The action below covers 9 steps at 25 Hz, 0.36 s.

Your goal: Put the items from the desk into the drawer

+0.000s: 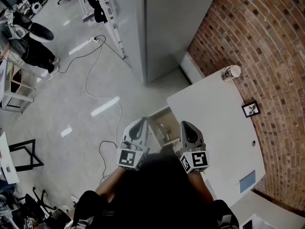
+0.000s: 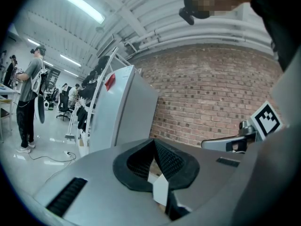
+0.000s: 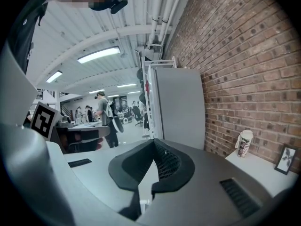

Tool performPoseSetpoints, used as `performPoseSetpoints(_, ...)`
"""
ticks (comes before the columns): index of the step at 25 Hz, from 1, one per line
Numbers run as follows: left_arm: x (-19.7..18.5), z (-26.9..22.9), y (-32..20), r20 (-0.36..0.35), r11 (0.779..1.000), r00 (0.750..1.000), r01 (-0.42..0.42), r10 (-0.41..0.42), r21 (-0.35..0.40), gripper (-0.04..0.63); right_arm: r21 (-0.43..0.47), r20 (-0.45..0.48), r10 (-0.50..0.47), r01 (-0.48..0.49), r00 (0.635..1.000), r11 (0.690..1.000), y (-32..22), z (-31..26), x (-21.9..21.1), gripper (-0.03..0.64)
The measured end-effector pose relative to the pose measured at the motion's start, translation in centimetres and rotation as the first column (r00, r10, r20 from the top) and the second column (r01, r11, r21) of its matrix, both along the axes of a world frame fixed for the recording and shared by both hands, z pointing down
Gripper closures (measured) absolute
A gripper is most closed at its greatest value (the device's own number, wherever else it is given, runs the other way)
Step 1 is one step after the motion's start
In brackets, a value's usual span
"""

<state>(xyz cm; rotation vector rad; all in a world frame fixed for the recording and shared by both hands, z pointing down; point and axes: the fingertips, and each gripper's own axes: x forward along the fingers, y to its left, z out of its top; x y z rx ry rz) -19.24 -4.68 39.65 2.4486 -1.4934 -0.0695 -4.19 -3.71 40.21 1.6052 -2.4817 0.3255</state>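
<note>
A white desk (image 1: 214, 123) stands against the brick wall. On it are a patterned paper cup (image 1: 231, 73) at the far corner, a small black picture frame (image 1: 250, 109) by the wall and a pale blue card (image 1: 247, 181) near me. The cup (image 3: 244, 143) and frame (image 3: 284, 159) also show in the right gripper view. A wooden drawer (image 1: 162, 123) stands open at the desk's left side. My left gripper (image 1: 142, 121) (image 2: 154, 141) and right gripper (image 1: 185, 124) (image 3: 153, 141) are held close to my body, above the drawer. Both are shut and hold nothing.
A tall grey cabinet (image 1: 171, 27) stands beyond the desk, with a clothes rack (image 1: 102, 8) behind it. A white cable (image 1: 102, 97) trails over the floor at left. A person (image 1: 28, 42) stands far left; another person (image 2: 30, 98) shows in the left gripper view.
</note>
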Motion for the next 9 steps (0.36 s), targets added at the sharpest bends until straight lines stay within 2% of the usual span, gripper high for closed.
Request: performPoseSetpoints(9, -0.10, -0.06, 0.38, -0.005, 1.000, 1.000, 0.003, -0.003, -0.001, 0.592, 0.004, -0.009, 0.001, -0.001, 1.000, 1.000, 0.42, -0.09, 0.01, 0.617)
